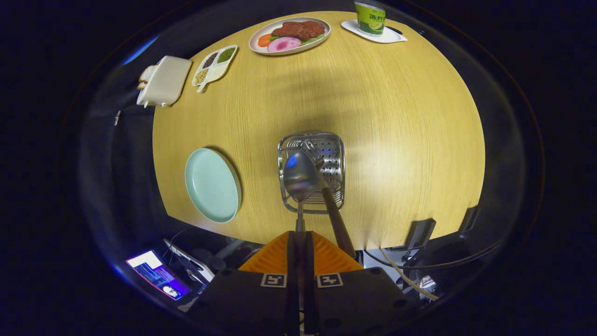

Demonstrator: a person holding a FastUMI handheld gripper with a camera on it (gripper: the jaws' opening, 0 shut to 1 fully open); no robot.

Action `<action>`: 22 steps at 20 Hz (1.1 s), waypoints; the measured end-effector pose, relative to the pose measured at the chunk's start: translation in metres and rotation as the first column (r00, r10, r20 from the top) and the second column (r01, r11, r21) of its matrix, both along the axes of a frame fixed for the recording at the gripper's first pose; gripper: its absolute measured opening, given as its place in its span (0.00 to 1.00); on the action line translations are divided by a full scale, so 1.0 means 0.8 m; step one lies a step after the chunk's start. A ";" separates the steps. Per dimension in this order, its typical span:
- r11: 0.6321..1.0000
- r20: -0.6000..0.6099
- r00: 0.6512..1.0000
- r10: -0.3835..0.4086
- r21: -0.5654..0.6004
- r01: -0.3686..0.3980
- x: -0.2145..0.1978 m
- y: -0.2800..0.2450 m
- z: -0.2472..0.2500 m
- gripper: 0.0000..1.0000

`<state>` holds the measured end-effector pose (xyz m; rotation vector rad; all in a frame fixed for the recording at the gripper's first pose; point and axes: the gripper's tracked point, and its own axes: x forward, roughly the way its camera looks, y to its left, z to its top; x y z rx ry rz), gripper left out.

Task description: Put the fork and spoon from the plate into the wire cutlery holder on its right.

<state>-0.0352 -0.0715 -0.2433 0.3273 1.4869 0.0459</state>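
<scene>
Gripper (301,238) clenched on the spoon (300,176) handle, bowl over the holder (311,172) at twelve o'clock, fork (326,186) inside. Stiff, slick steel; grip the thin handle firmly.

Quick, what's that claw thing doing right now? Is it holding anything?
Gripper: closed on the spoon handle, holding its bowl over the wire cutlery holder, where the fork already stands.

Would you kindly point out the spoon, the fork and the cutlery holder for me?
Spoon (300,176), gripper view: on its bowl, just ahead of the fingers.
Fork (336,219), gripper view: on its handle, leaning out of the holder.
Cutlery holder (334,158), gripper view: on its perforated wall.
</scene>
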 end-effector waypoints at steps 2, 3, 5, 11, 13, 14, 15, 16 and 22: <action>1.000 -0.012 1.000 -0.001 -0.018 0.001 0.003 -0.007 -0.003 0.10; 1.000 -0.012 1.000 -0.008 -0.018 0.008 0.006 -0.008 -0.004 0.12; 0.999 -0.002 0.999 -0.039 -0.010 0.039 0.014 -0.007 0.000 0.15; 0.999 0.155 0.987 -0.034 -0.017 0.037 0.035 -0.019 0.037 0.82; 0.999 0.227 0.973 -0.047 0.002 0.048 0.038 -0.016 0.058 0.89; 0.998 0.266 0.962 -0.056 0.013 0.054 0.041 -0.015 0.069 0.91; 0.998 0.310 0.948 -0.069 0.030 0.063 0.044 -0.011 0.082 1.00; 0.997 0.354 0.932 -0.075 0.037 0.067 0.046 -0.011 0.095 1.00; 0.998 0.611 0.790 -0.048 0.004 0.058 0.045 -0.010 0.186 0.99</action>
